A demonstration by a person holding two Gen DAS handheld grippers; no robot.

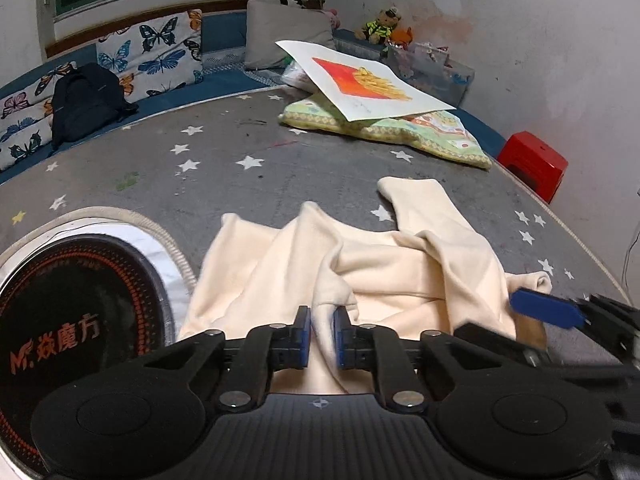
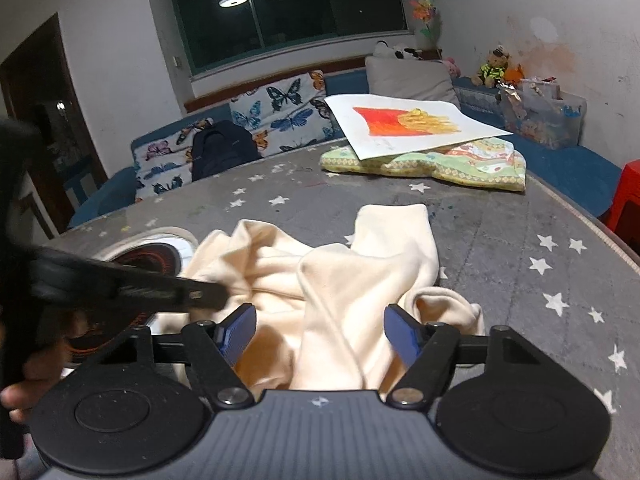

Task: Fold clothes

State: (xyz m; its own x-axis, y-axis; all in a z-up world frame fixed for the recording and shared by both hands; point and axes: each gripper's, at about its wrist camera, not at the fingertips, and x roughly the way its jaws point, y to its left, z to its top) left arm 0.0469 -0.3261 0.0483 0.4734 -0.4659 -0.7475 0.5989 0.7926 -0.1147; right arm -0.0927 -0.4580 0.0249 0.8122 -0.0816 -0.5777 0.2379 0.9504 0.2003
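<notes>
A cream garment [image 1: 360,264] lies crumpled on the grey star-patterned table [image 1: 240,148]. It also shows in the right wrist view [image 2: 340,276]. My left gripper [image 1: 322,320] is shut on a fold of the cream garment at its near edge. My right gripper [image 2: 320,320] is open, its blue pads on either side of a raised fold of the garment near its right side. One blue finger of the right gripper [image 1: 544,306] shows at the garment's right edge in the left wrist view. The left gripper's black arm [image 2: 132,288] crosses the left of the right wrist view.
A round black heater with a white rim [image 1: 80,304] sits on the table left of the garment. A green patterned cushion [image 1: 400,128] with a french-fries drawing [image 1: 360,76] on it lies at the far side. A red stool [image 1: 534,164] stands right of the table.
</notes>
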